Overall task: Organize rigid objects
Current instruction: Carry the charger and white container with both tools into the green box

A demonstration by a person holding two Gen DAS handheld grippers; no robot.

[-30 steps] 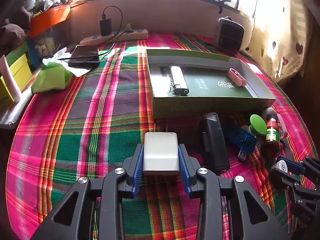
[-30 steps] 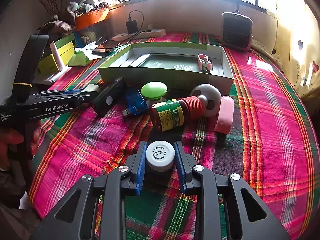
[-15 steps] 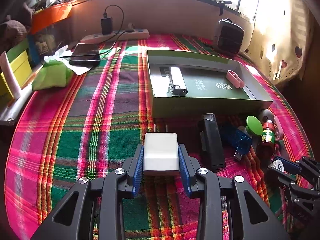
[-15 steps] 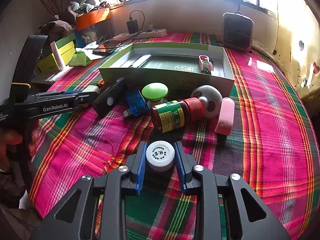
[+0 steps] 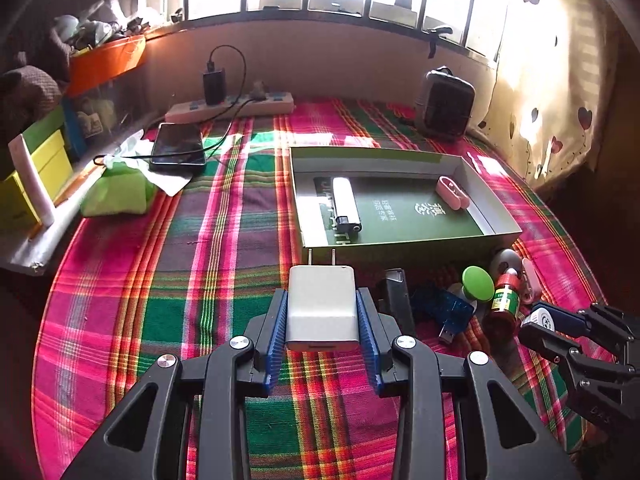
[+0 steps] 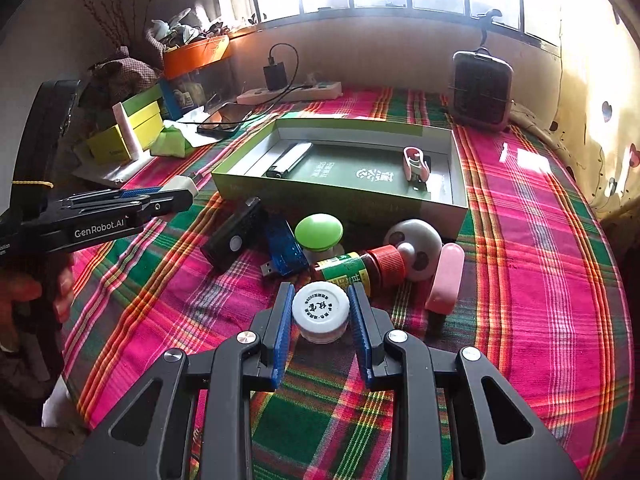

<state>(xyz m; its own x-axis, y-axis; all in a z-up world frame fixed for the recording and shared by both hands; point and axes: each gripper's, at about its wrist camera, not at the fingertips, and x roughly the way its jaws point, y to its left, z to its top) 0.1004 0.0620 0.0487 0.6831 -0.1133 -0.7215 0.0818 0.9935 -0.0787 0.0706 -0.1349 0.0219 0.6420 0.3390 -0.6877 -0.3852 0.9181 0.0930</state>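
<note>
White charger [image 5: 322, 307] is clamped between the blue pads of the left gripper [image 5: 322, 322], prongs pointing forward toward the green box [image 5: 408, 246]. The charger's long axis runs along the jaws, straight at the box's near wall. The box is seen directly ahead and a little right of the left jaws, its near-left corner just beyond the prongs. Inside the box a white lighter-like stick [image 5: 347, 205] lies on the left side and a pink clip [image 5: 452, 192] at the far right, with bare green floor between them.

The right gripper [image 6: 320, 312] is clenched on a small white-capped jar [image 6: 319, 312], cap facing the camera. From these jaws the box [image 6: 440, 216] lies ahead, behind a cluster left on the plaid-covered surface [image 6: 540, 280]: red-capped bottle [image 6: 360, 268], green knob [image 6: 319, 232], blue USB stick [image 6: 285, 250], black device [image 6: 236, 236], pink bar [image 6: 446, 278].

The left hand is judged nearer to the box, with a clear path over the near wall. The open middle of the box floor is the likely drop zone. The right hand would have to pass over the cluster first
</note>
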